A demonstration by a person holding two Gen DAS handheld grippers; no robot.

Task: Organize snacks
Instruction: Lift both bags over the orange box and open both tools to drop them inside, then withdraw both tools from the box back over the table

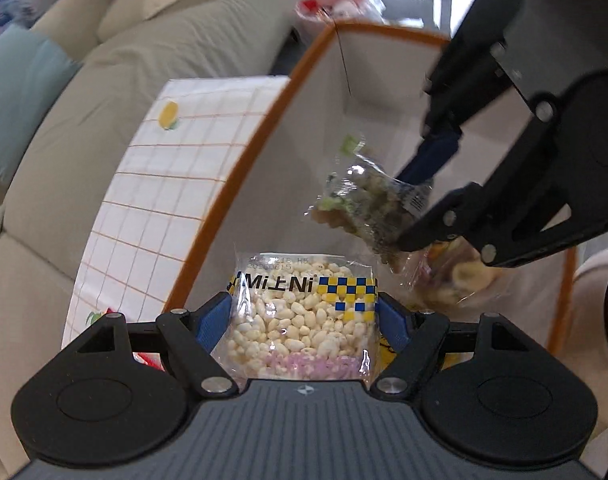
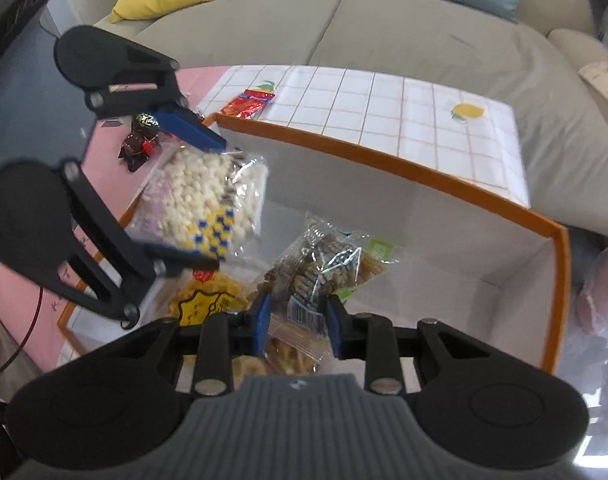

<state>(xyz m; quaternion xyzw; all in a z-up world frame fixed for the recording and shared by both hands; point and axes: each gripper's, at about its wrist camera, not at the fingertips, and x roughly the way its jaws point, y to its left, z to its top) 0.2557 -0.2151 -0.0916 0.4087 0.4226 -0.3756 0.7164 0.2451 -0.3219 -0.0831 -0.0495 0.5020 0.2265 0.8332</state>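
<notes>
- The step in hand is dropping snacks into the box (image 2: 383, 160): each hand-held gripper carries a packet over its open top.
- The left hand-held gripper (image 1: 305, 316) stands wide yet pinches the rice-puff pack (image 1: 300, 316) across its width, blue pads on both edges (the pack fills the whole gap). In the right view this pack hangs over the box's near-left corner, above a yellow packet (image 2: 208, 300) already lying inside.
- The right hand-held gripper (image 2: 298, 320) is pressed nearly together on the end seal of a clear twist-snack bag (image 2: 319, 268), which dangles over the white box floor.
- More snacks lie inside under the grippers; a red packet (image 2: 248, 102) and a dark wrapped sweet (image 2: 138, 144) sit outside on the counter, so the job looks partly done.
- Next, I judge, both packets need lowering below the orange rim, then release, the left pack kept clear of the box wall.
- The two grippers are close together; letting go one at a time would avoid a clash.
</notes>
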